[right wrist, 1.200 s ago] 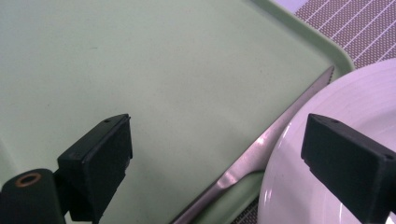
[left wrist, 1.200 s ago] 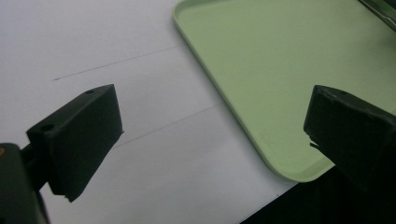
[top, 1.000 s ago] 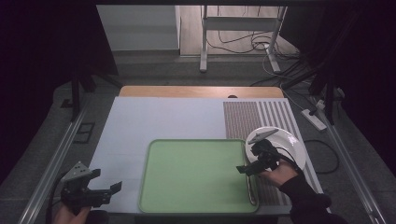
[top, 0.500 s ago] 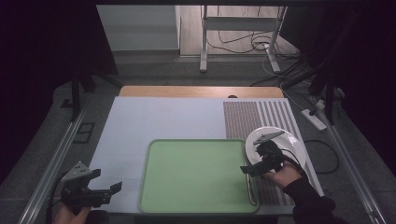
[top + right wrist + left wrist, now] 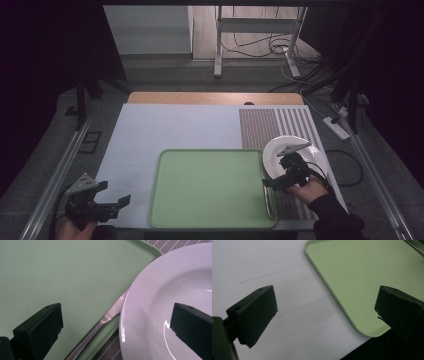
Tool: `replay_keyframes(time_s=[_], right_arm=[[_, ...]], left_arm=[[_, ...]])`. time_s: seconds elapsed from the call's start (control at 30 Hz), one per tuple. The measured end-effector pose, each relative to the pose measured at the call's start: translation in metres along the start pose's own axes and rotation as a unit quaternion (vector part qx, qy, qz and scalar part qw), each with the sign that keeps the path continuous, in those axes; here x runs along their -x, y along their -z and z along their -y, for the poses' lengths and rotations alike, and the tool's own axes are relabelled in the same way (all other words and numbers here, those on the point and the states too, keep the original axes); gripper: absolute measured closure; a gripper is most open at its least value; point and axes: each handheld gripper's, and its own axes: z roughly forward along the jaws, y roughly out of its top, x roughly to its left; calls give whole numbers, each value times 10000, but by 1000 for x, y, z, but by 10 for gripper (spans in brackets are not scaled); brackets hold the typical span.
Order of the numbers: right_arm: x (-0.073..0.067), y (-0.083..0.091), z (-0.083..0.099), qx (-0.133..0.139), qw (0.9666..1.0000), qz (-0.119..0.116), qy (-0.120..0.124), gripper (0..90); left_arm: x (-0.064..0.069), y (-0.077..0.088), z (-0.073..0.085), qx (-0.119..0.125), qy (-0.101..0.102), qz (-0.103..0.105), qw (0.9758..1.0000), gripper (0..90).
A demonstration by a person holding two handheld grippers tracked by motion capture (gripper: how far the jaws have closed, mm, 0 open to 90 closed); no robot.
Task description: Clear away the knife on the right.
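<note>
Right gripper (image 5: 276, 181): held in the person's right hand (image 5: 306, 189) at the near right of the table. Its jaws stand wide apart and grip nothing. In the right gripper view, one jaw sits over the green tray (image 5: 75, 277) and the other over the white plate (image 5: 175, 290), so the gap between them spans the tray's right rim and the plate's left rim. A metal utensil handle (image 5: 105, 322) lies along the tray's inner right edge between the jaws; which utensil it is cannot be told.

Left gripper (image 5: 107, 202): held at the near left corner, well apart from the right one. Its jaws are also spread wide and empty — in the left gripper view they frame bare white surface and the near left corner of the tray (image 5: 367, 277).

Surface: a white mat (image 5: 175, 130) covers most of the tabletop, with a striped grey placemat (image 5: 275, 125) at the right and a strip of bare wood (image 5: 215, 98) along the far edge. The tray lies near the front edge, centre-right. The plate rests on the striped placemat, its left rim touching or slightly overlapping the tray's right rim.

Room: dark surroundings, a grey floor, the legs of a metal stand (image 5: 260, 45) beyond the table, loose cables (image 5: 260, 50), and a power strip (image 5: 336, 127) on the floor at the right.
</note>
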Motion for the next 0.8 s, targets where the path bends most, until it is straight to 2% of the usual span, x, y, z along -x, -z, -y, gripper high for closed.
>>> replay_keyframes(time_s=[0.1, 0.13, 0.23, 0.8], right_arm=[[0, 0, 0, -3, 10000, 0, -1, 0], [0, 8, 8, 67, 9999, 108, -33, 0], [1, 14, 14, 118, 9997, 181, -113, 0], [4, 31, 35, 291, 9980, 496, -264, 0]], left_arm=[[0, 0, 0, 1, -1, -3, 10000, 40], [0, 0, 0, 0, -1, -4, 10000, 40], [0, 0, 0, 1, -1, -5, 10000, 40], [0, 0, 0, -2, 0, -6, 10000, 40]])
